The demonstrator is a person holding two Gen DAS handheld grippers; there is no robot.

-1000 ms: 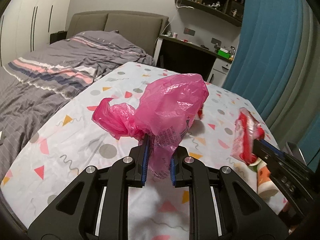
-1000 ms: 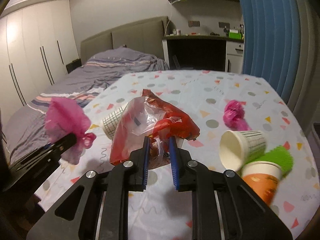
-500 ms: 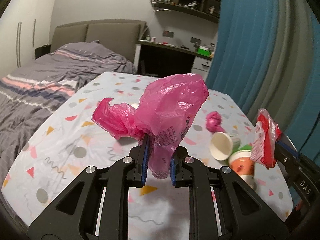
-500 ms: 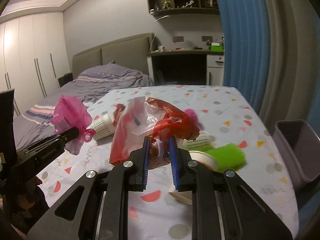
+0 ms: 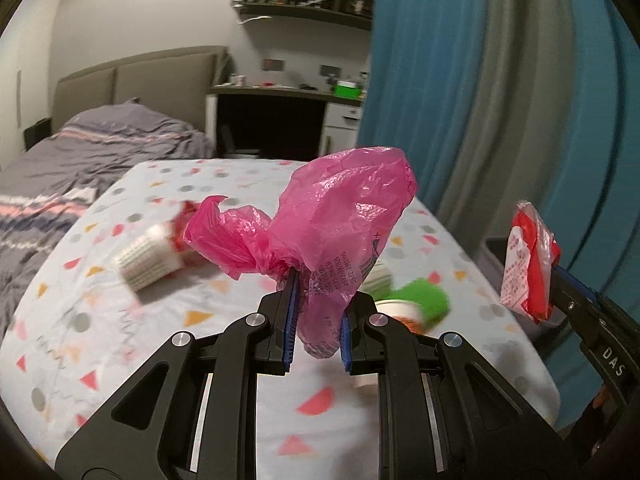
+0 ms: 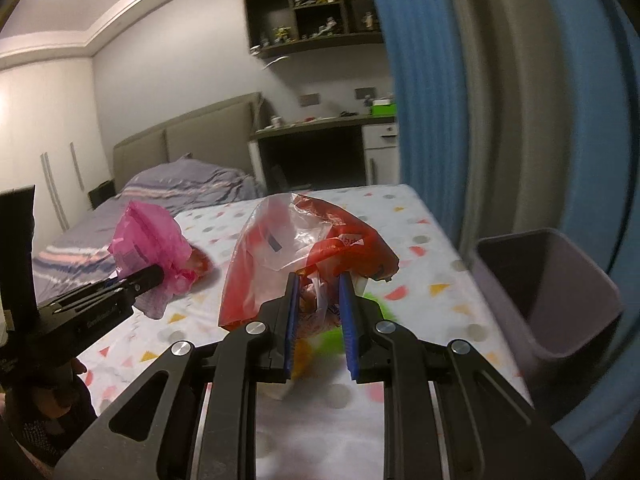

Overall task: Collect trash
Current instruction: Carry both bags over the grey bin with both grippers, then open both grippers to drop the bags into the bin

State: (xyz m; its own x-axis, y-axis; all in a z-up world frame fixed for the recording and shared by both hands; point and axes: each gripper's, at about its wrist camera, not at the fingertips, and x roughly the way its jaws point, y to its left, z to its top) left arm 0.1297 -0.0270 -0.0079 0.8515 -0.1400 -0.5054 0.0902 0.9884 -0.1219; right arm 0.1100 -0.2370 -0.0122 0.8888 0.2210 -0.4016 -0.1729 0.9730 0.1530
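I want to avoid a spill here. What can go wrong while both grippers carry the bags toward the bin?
1. The pink bag is pinched only at its lower part by the left gripper; it may slip.
2. The red and clear bag hangs loosely from the right gripper and may catch the rim of the bin.

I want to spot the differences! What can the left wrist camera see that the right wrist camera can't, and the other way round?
Only the left wrist view shows the white paper cup lying on its side on the table.

Only the right wrist view shows the grey bin beside the table, and the white wardrobe.

Both show the pink bag in the left gripper, the red and clear wrapper in the right gripper, the bed and the blue curtain.
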